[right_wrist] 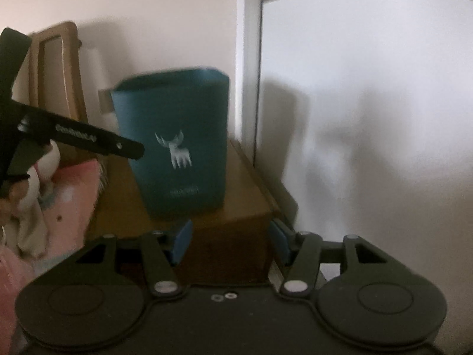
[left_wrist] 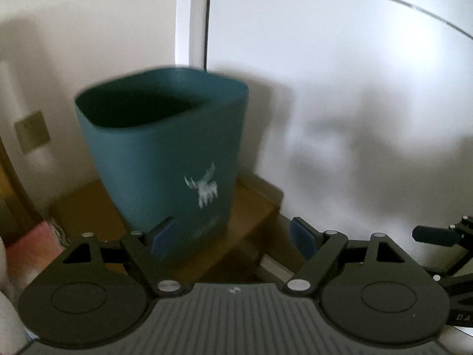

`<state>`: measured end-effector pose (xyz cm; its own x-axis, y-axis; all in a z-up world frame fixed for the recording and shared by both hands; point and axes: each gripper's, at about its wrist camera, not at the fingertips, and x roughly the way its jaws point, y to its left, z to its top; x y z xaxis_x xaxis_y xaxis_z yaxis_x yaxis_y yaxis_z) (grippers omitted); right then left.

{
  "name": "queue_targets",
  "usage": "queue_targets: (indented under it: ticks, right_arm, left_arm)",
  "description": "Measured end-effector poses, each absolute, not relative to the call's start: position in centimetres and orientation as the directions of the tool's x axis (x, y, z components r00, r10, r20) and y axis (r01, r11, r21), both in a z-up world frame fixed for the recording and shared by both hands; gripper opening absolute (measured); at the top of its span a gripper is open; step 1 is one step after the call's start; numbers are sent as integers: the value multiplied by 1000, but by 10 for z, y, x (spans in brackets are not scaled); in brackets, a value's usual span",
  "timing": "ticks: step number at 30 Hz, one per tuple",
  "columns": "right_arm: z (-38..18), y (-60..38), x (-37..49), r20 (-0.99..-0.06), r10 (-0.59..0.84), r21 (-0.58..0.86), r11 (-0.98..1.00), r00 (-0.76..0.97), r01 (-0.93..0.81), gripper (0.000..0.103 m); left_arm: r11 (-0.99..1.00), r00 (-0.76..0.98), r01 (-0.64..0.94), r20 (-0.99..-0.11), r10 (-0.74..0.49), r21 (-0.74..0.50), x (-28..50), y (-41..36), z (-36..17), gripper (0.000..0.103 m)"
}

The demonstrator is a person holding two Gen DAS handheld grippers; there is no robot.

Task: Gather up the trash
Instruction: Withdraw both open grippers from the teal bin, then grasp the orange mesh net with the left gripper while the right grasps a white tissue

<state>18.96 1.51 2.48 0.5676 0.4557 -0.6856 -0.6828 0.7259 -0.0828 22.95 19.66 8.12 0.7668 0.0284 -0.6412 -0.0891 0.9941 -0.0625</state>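
Observation:
A teal trash bin point(left_wrist: 165, 148) with a white deer mark stands upright on a low brown wooden cabinet point(left_wrist: 88, 207) against the wall. It also shows in the right wrist view point(right_wrist: 177, 142). My left gripper point(left_wrist: 233, 238) is open and empty, just in front of the bin's lower right side. My right gripper point(right_wrist: 230, 241) is open and empty, a little before the cabinet's front edge. The left gripper's body point(right_wrist: 74, 139) shows at the left of the right wrist view. No trash item is visible. The bin's inside is dark.
A white door frame point(right_wrist: 251, 74) rises right of the bin, with a white door point(right_wrist: 369, 118) beyond. A wooden chair back point(right_wrist: 56, 71) stands left. Pink cloth point(right_wrist: 65, 195) and a pale soft object point(right_wrist: 32, 189) lie left of the cabinet. A wall plate point(left_wrist: 31, 131) sits left.

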Motion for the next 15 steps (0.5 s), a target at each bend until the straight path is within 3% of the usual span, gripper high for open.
queue_targets:
  ticks: [4,6,11,12,15]
  right_arm:
    - [-10,-21,187,-709,418,-85,749,568,-657,57]
    - [-28,-30,188,-718,405,-80,760,566,-645,57]
    - [-81,-81,193,-762,338,-82,796,552,-600,57]
    - [-94,-80,194,-737,402,4,807,543,-591,57]
    - [-140,-105,196,-791,359,29,831,495,-556,57]
  left_arm:
    - [994,758,-64,-652,-9,-88,223,183,44,89]
    - [994,756,-43,-654,-34,-102,220,176,23,103]
    - [996,737,-5,-673,-59,-92,224,160,-34,103]
    - [996,721,-4,-691,-59,-89,229,157,-49,103]
    - [998,655,-7,-754,-49,-70,244,148,-100,103]
